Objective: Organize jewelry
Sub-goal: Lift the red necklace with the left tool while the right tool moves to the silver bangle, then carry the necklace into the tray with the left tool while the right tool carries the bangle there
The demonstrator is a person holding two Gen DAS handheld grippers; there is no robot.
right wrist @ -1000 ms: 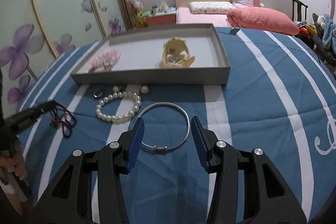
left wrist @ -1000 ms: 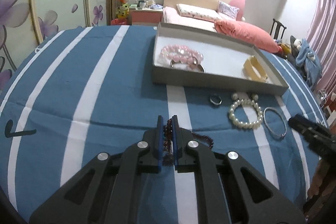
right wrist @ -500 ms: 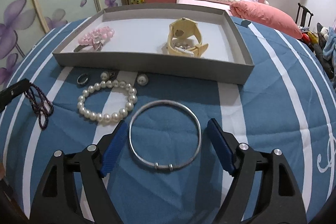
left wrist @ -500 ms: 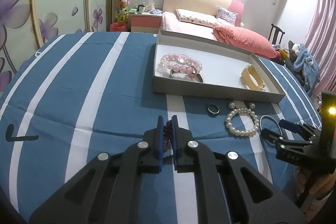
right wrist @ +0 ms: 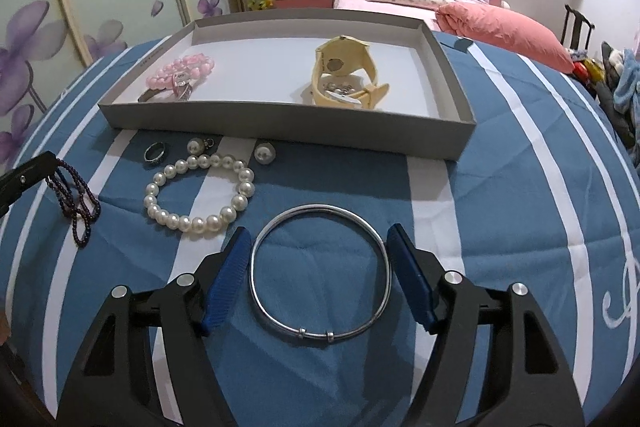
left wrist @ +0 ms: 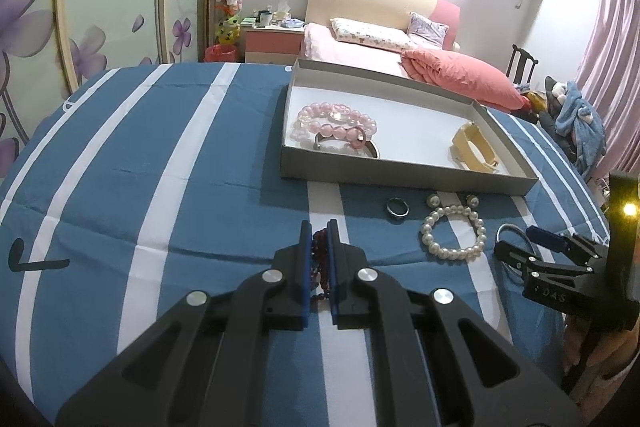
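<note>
My left gripper (left wrist: 319, 231) is shut on a dark red bead bracelet (left wrist: 320, 259) and holds it above the blue striped cloth; the bracelet hangs from it in the right wrist view (right wrist: 76, 199). My right gripper (right wrist: 320, 239) is open, its fingers on either side of a silver bangle (right wrist: 320, 271) lying on the cloth. A grey tray (right wrist: 280, 125) holds a pink bead bracelet (right wrist: 184, 71) and a cream watch (right wrist: 344, 71). A pearl bracelet (right wrist: 200, 193), a dark ring (right wrist: 155, 151) and two pearl earrings (right wrist: 265, 151) lie in front of the tray.
The striped cloth (left wrist: 160, 167) covers a round table. A bed with a pink pillow (left wrist: 456, 75), a nightstand (left wrist: 272, 45) and a floral wardrobe (left wrist: 100, 7) stand behind. The right gripper also shows in the left wrist view (left wrist: 532, 247).
My left gripper has lifted the dark bead bracelet off the cloth. My right gripper has moved forward and opened wider, so the silver bangle now lies between its fingers.
</note>
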